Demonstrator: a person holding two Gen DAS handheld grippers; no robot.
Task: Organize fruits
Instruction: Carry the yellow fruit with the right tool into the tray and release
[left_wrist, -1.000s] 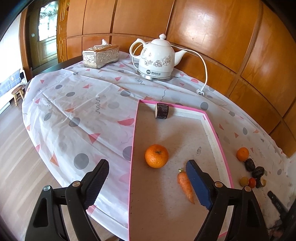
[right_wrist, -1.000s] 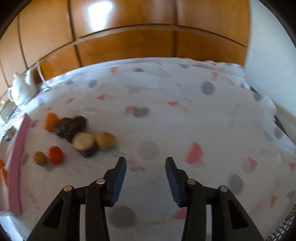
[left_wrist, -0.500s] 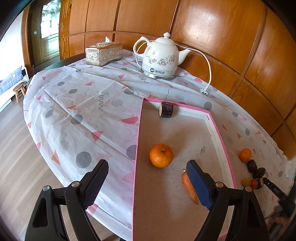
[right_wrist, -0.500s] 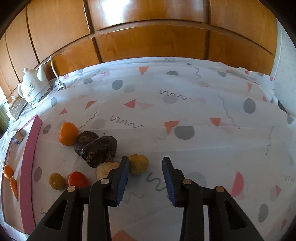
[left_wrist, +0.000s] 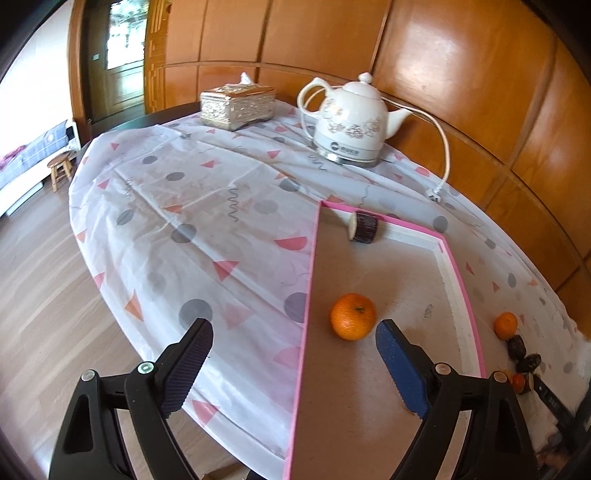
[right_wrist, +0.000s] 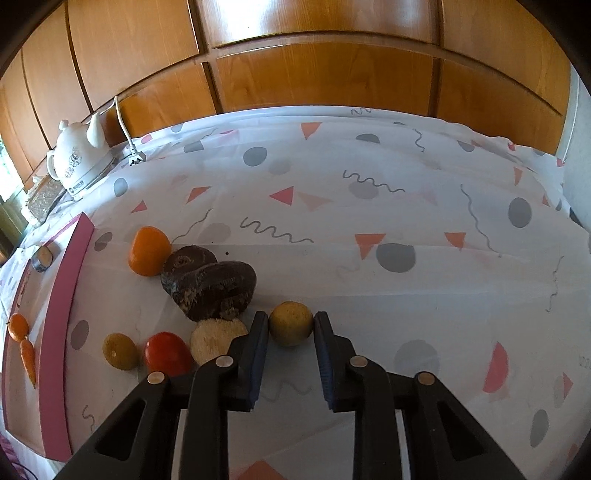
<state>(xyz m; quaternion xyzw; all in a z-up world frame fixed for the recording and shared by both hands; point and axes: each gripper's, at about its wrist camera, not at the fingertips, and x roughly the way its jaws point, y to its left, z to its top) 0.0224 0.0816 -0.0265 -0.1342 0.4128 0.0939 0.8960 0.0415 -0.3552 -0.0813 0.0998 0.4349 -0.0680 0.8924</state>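
Note:
My right gripper (right_wrist: 290, 322) is shut on a small yellow-brown round fruit (right_wrist: 290, 330) that rests on the tablecloth. Left of it lies a pile: a pale cut piece (right_wrist: 216, 339), a red tomato (right_wrist: 166, 352), a yellow-green fruit (right_wrist: 119, 350), two dark brown fruits (right_wrist: 218, 290) and a small orange (right_wrist: 149, 251). The pink-rimmed tray (left_wrist: 312, 266) holds an orange (left_wrist: 352, 316), an eggplant piece (left_wrist: 364, 226) and a carrot (right_wrist: 27, 358). My left gripper (left_wrist: 293, 332) hovers over the tray's near left rim, its jaws opening with nothing between them.
A white kettle (left_wrist: 351, 122) with its cord and plug (left_wrist: 436, 192) stands at the back of the table, with a silver tissue box (left_wrist: 238, 101) to its left. Wooden wall panels run close behind. The table's edge drops to the floor on the left, where a small stool (left_wrist: 61, 168) stands.
My right gripper moved in on the fruit pile and closed on the yellow-brown fruit. The left gripper barely shifted; its right finger now hides the carrot.

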